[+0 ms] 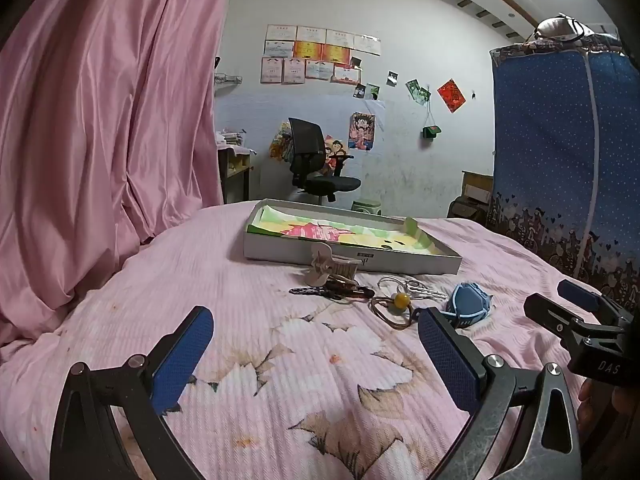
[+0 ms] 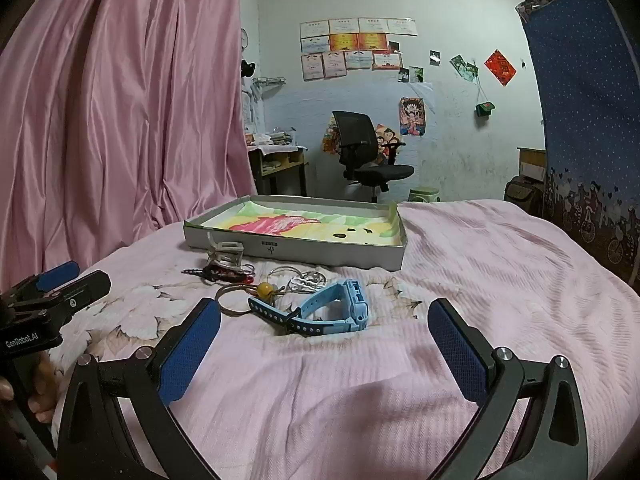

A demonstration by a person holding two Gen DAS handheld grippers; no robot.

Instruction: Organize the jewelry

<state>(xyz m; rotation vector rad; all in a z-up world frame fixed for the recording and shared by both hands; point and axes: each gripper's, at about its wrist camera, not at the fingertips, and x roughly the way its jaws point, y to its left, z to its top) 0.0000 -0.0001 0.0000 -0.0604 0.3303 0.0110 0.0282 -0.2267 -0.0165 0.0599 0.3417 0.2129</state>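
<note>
Between the right gripper's (image 2: 324,344) wide-apart fingers lies the blue watch (image 2: 320,310) on the bed (image 2: 480,280), w/ left gripper (image 1: 316,344) equally spread, empty, nr the bead cord (image 1: 396,304), tray (image 2: 296,248) just behind, prob. their destination.

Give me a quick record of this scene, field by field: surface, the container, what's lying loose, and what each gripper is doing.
surface: pink floral bedspread
container: shallow grey box with colourful paper lining, no jewelry visible inside
loose items: blue watch, cord with amber bead, silver chain, hair claw, dark clips, all in front of the box
left gripper: open, holding nothing
right gripper: open, holding nothing, watch just ahead
</note>
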